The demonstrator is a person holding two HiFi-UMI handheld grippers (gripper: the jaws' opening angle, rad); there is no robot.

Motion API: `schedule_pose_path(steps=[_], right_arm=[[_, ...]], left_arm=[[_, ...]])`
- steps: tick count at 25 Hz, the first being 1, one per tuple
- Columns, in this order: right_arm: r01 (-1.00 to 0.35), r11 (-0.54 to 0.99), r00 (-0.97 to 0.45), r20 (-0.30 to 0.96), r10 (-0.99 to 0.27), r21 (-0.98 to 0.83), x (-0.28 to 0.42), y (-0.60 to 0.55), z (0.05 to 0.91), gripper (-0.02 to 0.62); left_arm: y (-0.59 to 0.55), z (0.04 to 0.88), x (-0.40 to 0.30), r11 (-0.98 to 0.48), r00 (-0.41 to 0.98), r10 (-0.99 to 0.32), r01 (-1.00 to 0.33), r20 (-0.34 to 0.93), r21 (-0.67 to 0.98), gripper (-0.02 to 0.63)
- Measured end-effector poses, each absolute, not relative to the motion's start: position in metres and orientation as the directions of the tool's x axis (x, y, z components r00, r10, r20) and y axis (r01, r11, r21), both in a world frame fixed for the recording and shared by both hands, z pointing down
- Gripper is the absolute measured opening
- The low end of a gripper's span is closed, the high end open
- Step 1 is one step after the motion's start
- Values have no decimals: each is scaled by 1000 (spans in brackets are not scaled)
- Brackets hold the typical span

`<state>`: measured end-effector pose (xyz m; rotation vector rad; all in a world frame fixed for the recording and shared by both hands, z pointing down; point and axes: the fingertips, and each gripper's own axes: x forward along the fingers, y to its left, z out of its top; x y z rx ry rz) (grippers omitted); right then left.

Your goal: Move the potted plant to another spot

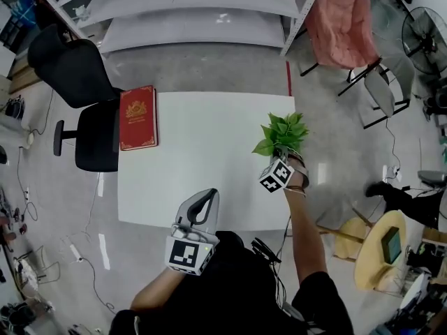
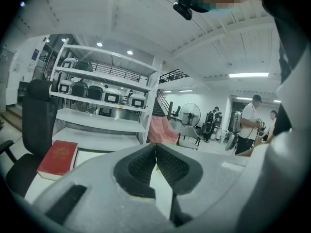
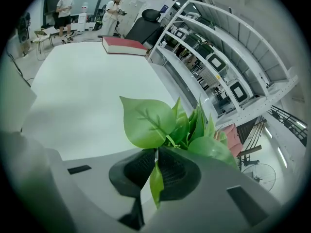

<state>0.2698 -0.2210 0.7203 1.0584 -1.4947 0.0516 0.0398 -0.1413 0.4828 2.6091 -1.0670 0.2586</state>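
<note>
The potted plant [image 1: 282, 134] shows as a bunch of green leaves over the right edge of the white table [image 1: 202, 159]; its pot is hidden. My right gripper [image 1: 282, 155] is shut on it. In the right gripper view the jaws meet around the plant's stem, with leaves [image 3: 154, 122] spreading above the right gripper [image 3: 156, 152] and one leaf hanging between the pads. My left gripper [image 1: 207, 196] hovers by the table's near edge. Its jaws are shut with nothing between them, as the left gripper [image 2: 155, 147] view shows.
A red book [image 1: 137, 117] lies at the table's far left corner, with a black office chair [image 1: 84, 96] beside it. White shelving [image 1: 188, 5] stands behind the table. A pink chair [image 1: 342, 23] and a round wooden stool [image 1: 380, 250] stand to the right.
</note>
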Motion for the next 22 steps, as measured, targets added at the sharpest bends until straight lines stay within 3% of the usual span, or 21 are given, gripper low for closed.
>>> schedule_pose_path(steps=[22], right_arm=[[-503, 679, 4, 787, -616, 535, 158, -168, 686, 17]], left_arm=[[-73, 458, -49, -506, 538, -810, -842, 234, 185, 17]])
